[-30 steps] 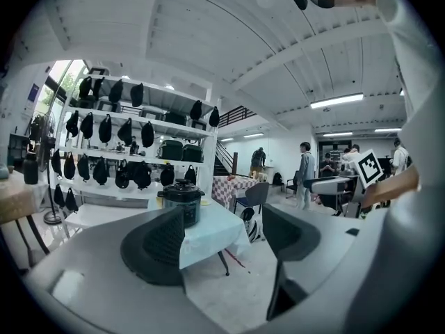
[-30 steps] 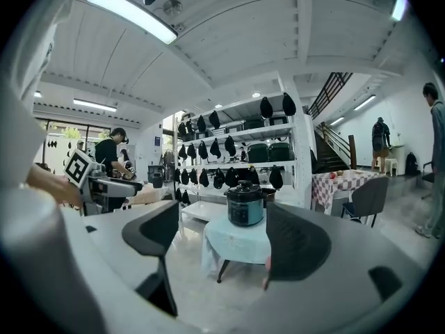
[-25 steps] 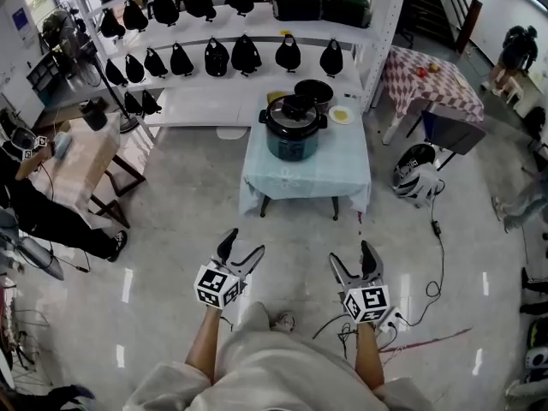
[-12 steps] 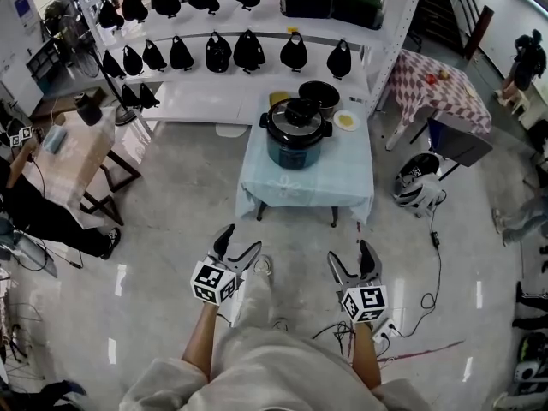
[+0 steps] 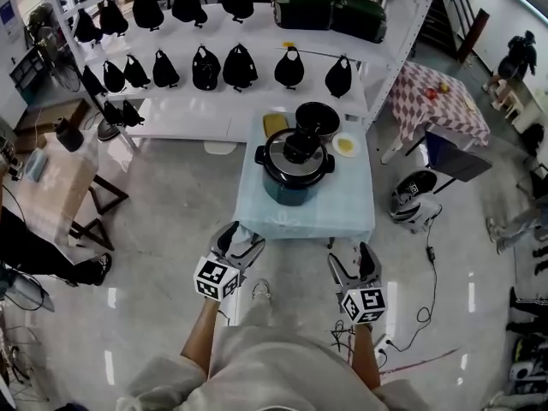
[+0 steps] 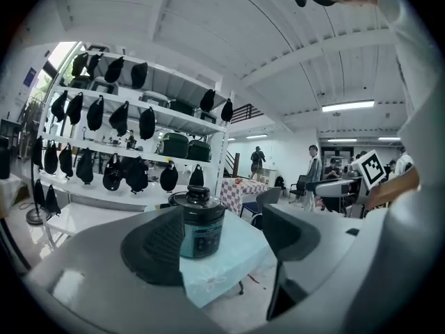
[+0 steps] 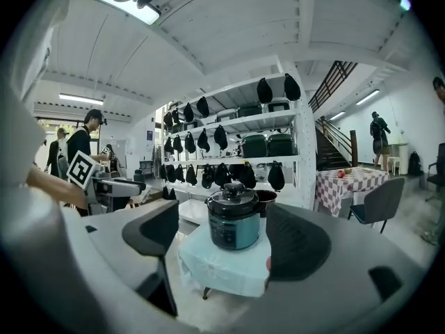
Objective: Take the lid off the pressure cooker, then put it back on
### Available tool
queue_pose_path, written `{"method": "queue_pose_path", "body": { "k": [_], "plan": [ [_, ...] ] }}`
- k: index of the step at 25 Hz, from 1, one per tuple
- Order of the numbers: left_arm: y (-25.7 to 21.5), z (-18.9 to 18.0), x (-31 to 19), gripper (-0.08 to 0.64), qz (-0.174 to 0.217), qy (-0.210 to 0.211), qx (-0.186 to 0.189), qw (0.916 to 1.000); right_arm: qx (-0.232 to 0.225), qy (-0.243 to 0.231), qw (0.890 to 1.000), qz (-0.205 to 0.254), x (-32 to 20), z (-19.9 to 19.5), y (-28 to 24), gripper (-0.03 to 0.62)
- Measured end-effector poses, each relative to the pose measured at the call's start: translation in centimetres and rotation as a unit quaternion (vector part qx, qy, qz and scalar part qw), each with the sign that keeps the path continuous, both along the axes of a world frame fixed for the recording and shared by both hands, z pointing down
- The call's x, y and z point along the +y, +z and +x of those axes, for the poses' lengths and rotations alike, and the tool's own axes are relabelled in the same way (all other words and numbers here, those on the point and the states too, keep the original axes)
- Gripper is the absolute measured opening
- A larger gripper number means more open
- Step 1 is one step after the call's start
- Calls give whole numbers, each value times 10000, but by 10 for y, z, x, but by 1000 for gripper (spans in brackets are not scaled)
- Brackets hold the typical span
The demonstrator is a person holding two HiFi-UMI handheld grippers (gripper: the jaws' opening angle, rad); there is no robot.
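Head view: I hold my left gripper (image 5: 242, 240) and right gripper (image 5: 353, 264) low in front of me, both short of the table (image 5: 342, 217); the pressure cooker (image 5: 294, 174) stands on its pale blue cloth with the lid (image 5: 295, 148) on

Left gripper view: my jaws stand wide apart with nothing between them, the pressure cooker (image 6: 201, 225) well beyond

Right gripper view: jaws likewise spread and empty, the pressure cooker (image 7: 233, 227) centred on the table ahead
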State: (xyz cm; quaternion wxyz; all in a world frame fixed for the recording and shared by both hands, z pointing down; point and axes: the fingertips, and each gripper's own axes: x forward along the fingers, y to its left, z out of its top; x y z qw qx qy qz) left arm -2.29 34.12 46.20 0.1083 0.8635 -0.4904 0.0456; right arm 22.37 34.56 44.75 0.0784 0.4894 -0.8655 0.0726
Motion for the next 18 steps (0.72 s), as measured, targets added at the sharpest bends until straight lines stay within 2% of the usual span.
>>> {"method": "queue_pose_path", "body": {
  "k": [8,13,18],
  "plan": [
    [-5,-25,-120,333,60,388,89,9992,40,326,9994,55,-102,-32,-13,365],
    [0,-32,-170,333,-123,612,79,9980,71,444,9989,-113,-143,-45,-8,365],
    [7,-35,-207,333,-204,643,74,9977,51,432,9989,-157,-180,-51,-4,365]
  ]
}}
